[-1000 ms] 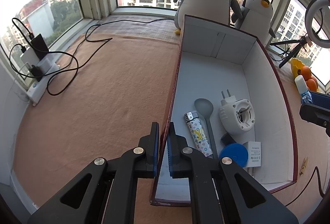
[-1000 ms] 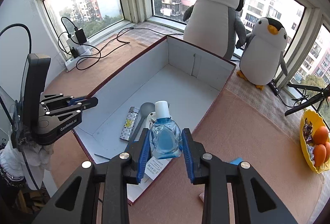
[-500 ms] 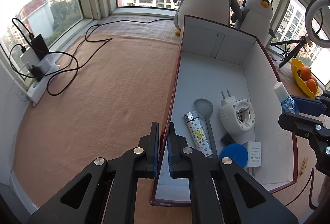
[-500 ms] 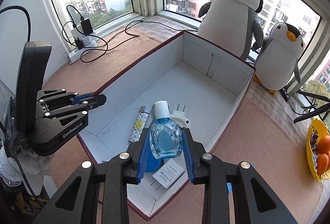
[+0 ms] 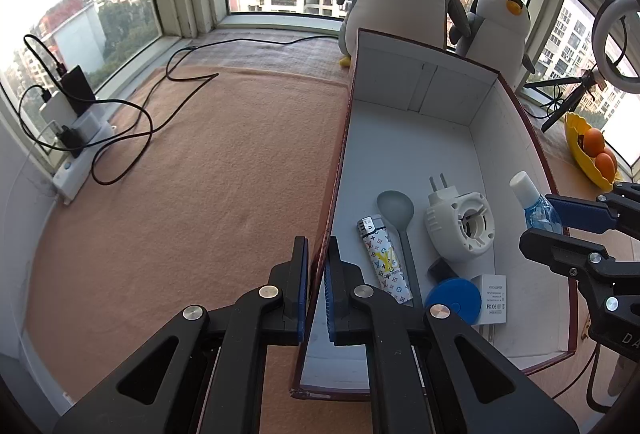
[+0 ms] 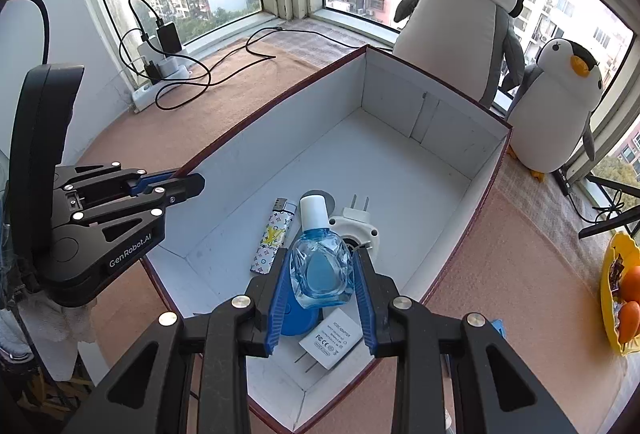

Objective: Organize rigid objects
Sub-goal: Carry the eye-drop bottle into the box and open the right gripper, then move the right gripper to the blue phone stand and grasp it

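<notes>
My right gripper is shut on a small clear blue bottle with a white cap, held above the near end of the open white box. The bottle also shows in the left wrist view. My left gripper is shut on the box's left wall; it also shows in the right wrist view. Inside the box lie a patterned lighter, a grey spoon, a white plug device, a blue disc and a white adapter.
Two plush penguins stand behind the box. A power strip with chargers and black cables lies at the left by the window. A yellow dish of oranges sits at the right. A ring light stand is at the far right.
My right gripper has carried the blue bottle leftward from beside the box to above its near end. The left gripper has stayed clamped on the wall.
</notes>
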Demonstrator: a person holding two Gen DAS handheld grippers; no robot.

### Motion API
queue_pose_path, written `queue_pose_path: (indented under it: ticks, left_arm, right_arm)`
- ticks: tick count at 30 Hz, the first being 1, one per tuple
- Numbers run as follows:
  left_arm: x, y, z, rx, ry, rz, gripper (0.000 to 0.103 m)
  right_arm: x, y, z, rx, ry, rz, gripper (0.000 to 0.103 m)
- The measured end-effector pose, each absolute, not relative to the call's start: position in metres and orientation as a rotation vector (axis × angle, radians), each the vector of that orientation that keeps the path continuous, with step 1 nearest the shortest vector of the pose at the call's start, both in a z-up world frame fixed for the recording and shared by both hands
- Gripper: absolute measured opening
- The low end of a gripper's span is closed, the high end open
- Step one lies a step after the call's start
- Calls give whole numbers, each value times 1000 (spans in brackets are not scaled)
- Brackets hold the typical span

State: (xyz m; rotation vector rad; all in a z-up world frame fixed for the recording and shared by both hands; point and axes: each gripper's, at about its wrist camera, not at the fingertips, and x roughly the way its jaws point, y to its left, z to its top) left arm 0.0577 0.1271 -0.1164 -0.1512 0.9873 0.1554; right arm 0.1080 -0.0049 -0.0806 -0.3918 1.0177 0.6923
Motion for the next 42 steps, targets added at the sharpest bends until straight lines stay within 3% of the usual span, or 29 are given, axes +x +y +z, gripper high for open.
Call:
queue_pose_path:
  ticks: [4, 6, 8, 30, 42]
  left_arm:
    - [57, 127, -116, -153, 988, 155, 6]
    - [57, 128, -116, -154, 989, 155, 6]
    - [57, 128, -117, -153, 990, 156, 6]
    - [56, 127, -116, -138, 1003, 163, 6]
    - [58, 127, -118, -147, 1027, 167, 8]
  right_arm:
    - [107, -5, -80, -387, 1017, 709, 33]
    - [106, -6, -79, -386, 1004, 706, 56]
    - [104, -7, -76, -385, 985, 699, 64]
    - [122, -70, -68, -270, 1004, 581, 69]
    - [150, -165, -107, -130, 1137, 390, 69]
